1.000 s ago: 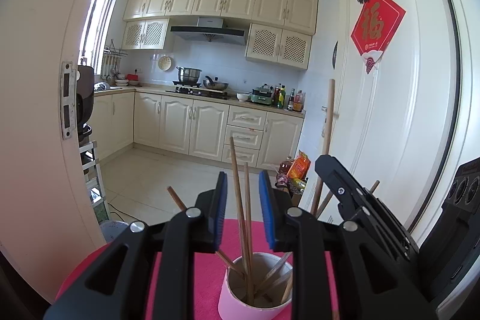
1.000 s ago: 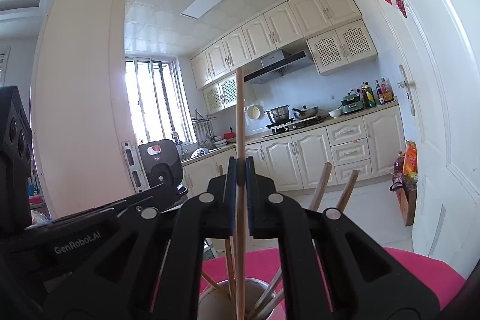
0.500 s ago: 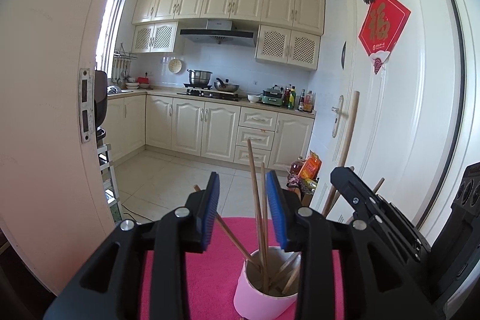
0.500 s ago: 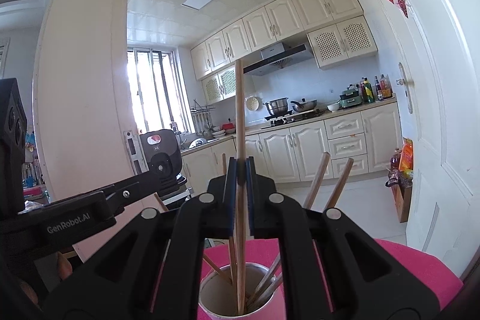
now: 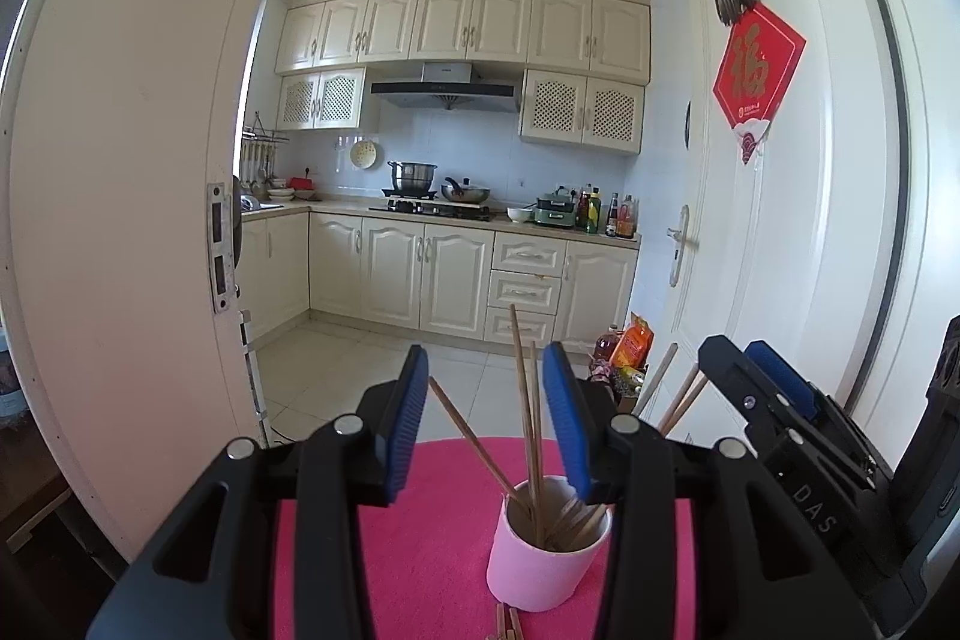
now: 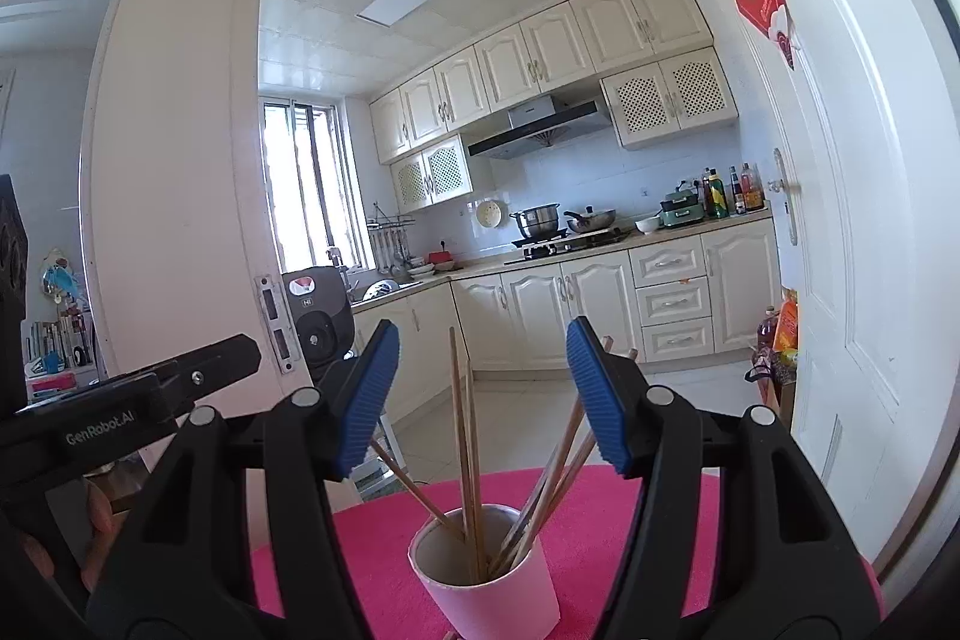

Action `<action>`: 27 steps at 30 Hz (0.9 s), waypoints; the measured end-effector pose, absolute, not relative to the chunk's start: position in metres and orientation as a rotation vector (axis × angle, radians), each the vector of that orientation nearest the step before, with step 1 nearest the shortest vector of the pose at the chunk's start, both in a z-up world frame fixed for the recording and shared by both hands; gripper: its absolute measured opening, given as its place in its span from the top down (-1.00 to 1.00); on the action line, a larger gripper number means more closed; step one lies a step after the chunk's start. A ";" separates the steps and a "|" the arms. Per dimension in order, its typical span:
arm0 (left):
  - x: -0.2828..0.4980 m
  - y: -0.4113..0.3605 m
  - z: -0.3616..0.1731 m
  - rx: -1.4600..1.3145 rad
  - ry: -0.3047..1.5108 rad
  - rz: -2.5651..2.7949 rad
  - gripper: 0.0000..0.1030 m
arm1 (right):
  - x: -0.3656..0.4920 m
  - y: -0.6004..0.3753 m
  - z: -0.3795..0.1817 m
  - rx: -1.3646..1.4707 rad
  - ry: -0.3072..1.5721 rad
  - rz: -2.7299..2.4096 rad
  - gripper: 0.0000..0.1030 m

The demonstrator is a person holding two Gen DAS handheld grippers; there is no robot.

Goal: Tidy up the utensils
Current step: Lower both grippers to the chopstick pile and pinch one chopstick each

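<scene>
A pale pink cup (image 5: 543, 562) stands on a pink mat (image 5: 420, 532) and holds several wooden chopsticks (image 5: 525, 412). It also shows in the right wrist view (image 6: 492, 586) with the chopsticks (image 6: 462, 430) standing in it. My left gripper (image 5: 486, 424) is open and empty, behind and above the cup. My right gripper (image 6: 483, 400) is open and empty, just above the cup; it also shows at the right edge of the left wrist view (image 5: 774, 388). More chopstick ends (image 5: 507, 622) lie on the mat in front of the cup.
The mat covers a small round table (image 6: 678, 538). A white open door (image 6: 852, 280) stands close on the right and a door frame (image 5: 120, 220) on the left. Beyond is a kitchen with cabinets (image 5: 456, 274) and a tiled floor.
My right gripper has opened and let go of the chopstick, which now stands in the cup. Both grippers have drawn back from the cup, and the left jaws have opened wider.
</scene>
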State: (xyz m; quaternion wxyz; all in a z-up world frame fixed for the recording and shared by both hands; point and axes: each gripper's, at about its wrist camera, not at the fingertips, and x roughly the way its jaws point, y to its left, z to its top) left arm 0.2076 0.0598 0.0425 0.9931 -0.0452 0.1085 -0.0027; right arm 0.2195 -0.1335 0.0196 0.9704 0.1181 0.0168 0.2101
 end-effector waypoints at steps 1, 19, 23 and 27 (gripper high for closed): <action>0.203 0.059 0.044 -0.086 0.215 -0.003 0.23 | 0.214 -0.135 0.021 0.236 0.032 0.423 -0.14; 0.165 0.040 -0.001 -0.063 0.559 -0.044 0.08 | 0.167 -0.157 -0.005 0.129 0.308 0.425 -0.14; 0.173 0.049 -0.036 -0.106 0.755 -0.039 0.08 | 0.168 -0.152 -0.030 0.077 0.444 0.429 -0.14; 0.179 0.060 -0.072 -0.164 0.912 -0.050 0.08 | 0.169 -0.150 -0.052 0.056 0.538 0.421 -0.14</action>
